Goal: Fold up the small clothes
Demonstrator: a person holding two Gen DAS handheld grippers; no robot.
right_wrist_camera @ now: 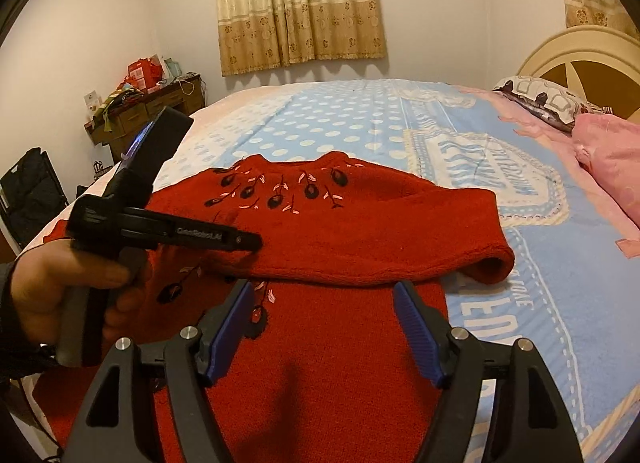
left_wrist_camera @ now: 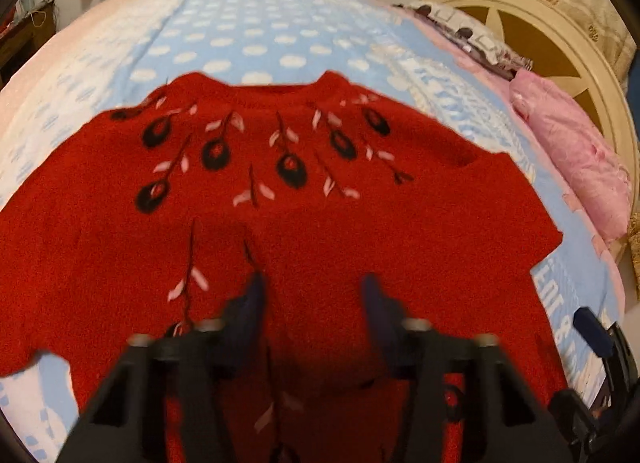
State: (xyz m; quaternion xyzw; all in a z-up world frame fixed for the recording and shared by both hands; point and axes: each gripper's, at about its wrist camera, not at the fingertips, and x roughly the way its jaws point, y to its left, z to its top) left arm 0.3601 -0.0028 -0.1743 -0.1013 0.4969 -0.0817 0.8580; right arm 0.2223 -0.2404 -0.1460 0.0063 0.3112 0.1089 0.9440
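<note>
The red knitted sweater with black flower embroidery [right_wrist_camera: 344, 231] lies across the frame centre. Left gripper [right_wrist_camera: 250, 241]: state indeterminate. Right gripper [right_wrist_camera: 324, 295]: spread, empty. Pinch both layers at the sleeve edge, then fold.

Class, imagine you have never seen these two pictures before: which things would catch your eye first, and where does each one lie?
First comes the red sweater with dark embroidered flowers, spread on the blue polka-dot bedspread, one sleeve folded across its chest. Next, the left gripper, held in a hand at the left of the right wrist view, reaches over the sweater. Behind, patterned curtains hang on the far wall.
</note>
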